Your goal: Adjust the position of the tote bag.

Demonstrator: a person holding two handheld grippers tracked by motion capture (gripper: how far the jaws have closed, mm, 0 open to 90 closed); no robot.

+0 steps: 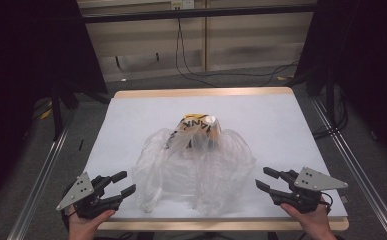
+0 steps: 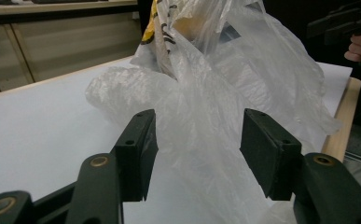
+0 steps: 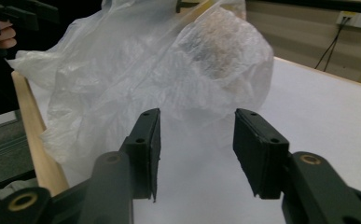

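Nothing is gripped yet: the clear plastic bag lies untouched near the middle of the worktop, reaching toward its near edge. The left hand-held gripper and right hand-held gripper flank it at the near corners, jaws half spread and empty. The bag is crumpled and translucent, heaped over a yellow-printed package.
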